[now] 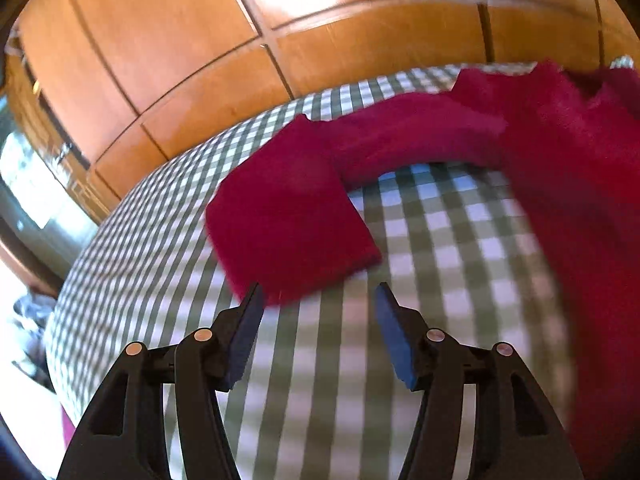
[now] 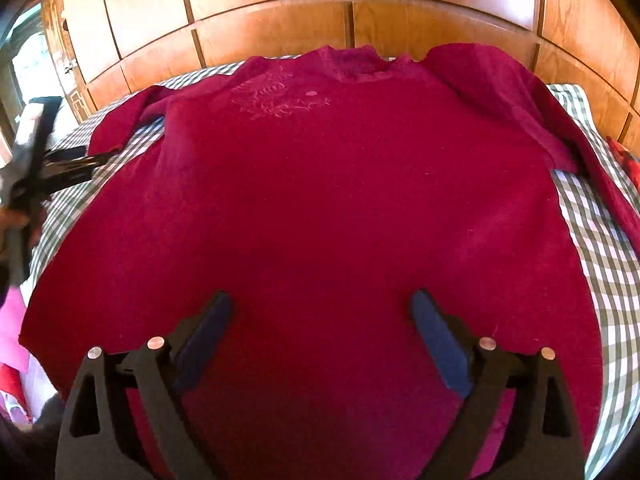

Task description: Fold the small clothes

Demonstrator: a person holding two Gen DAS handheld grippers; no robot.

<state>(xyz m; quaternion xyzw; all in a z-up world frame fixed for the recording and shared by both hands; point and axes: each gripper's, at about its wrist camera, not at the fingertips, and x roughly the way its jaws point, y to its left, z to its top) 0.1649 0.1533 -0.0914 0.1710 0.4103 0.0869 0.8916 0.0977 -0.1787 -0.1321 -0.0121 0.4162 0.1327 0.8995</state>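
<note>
A dark red sweater lies spread flat on a green-and-white checked cloth, neck at the far side, embroidery on the chest. Its left sleeve stretches out over the cloth in the left wrist view. My left gripper is open, just short of the sleeve cuff, with its left fingertip at the cuff's edge. It also shows in the right wrist view at the far left. My right gripper is open and empty above the sweater's lower body.
Wooden wardrobe doors stand behind the bed. The checked cloth drops off at the left edge. Pink and red items lie at the lower left, beyond the bed edge.
</note>
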